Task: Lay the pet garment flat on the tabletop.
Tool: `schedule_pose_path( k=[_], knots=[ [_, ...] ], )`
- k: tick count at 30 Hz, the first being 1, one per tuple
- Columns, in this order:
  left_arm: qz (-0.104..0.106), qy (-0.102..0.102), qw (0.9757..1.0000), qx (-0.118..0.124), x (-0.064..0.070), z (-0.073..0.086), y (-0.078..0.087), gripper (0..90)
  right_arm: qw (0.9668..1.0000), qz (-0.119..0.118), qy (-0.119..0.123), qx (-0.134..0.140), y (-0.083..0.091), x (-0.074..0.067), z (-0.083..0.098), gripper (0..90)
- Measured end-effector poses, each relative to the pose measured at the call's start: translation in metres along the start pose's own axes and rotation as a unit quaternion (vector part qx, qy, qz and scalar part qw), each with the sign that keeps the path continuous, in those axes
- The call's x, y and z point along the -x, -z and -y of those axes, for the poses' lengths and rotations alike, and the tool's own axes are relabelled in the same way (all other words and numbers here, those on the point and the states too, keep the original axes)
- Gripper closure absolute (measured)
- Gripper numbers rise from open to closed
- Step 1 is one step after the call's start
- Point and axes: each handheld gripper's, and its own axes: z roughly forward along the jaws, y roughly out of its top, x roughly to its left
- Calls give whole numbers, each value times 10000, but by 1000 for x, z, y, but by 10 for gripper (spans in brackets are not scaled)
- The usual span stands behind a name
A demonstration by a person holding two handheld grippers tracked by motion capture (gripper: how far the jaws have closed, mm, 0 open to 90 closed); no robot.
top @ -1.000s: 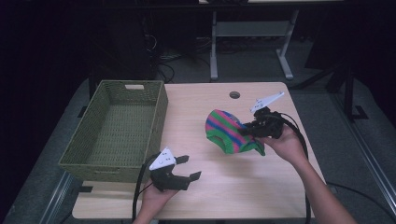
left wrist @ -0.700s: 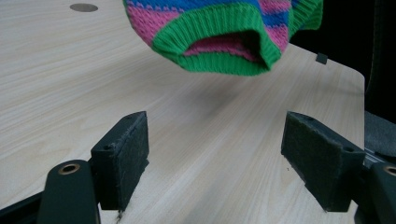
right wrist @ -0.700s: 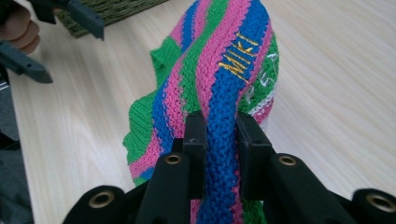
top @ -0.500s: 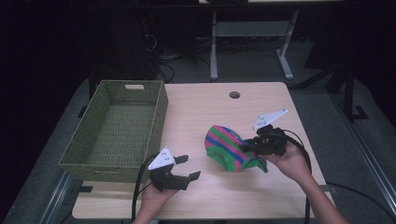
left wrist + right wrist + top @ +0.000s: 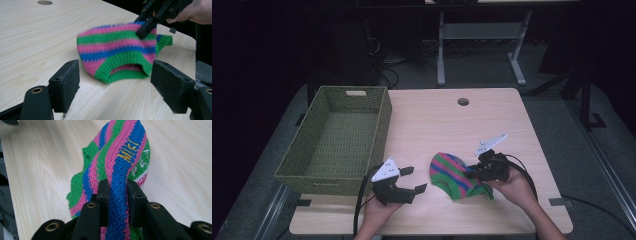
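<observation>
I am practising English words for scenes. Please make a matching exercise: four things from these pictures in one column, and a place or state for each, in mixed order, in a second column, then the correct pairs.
Things:
1. striped knit garment
2. woven basket
3. left gripper
4. right gripper

Places or states:
A. jaws wide apart, nothing between them
B. empty, on the table's left side
C. pinched by a fold, its lower part resting on the table
D. jaws closed on a blue stripe

Pairs: 1-C, 2-B, 3-A, 4-D

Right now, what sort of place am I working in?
Probably a lab or workshop recording bay: a pale wooden table with a cable hole, metal stand legs and loose cables on dark carpet behind it.
</observation>
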Motion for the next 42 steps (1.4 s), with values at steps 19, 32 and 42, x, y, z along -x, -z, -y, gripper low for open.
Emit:
schedule_pose_path(
  k=[19, 32, 42],
  knots=[
    [9, -14, 10000, -15, 0, 0, -1, 229, 9998, 20, -84, -176, -21, -4, 21, 458],
    [14, -6, 10000, -25, 0, 1, -1, 229, 9988, -118, 448, 175, -5, -27, 19, 328],
    [19, -11, 10000, -41, 0, 1, -2, 229, 9950, -360, 931, -40, -19, -49, 15, 367]
  ],
)
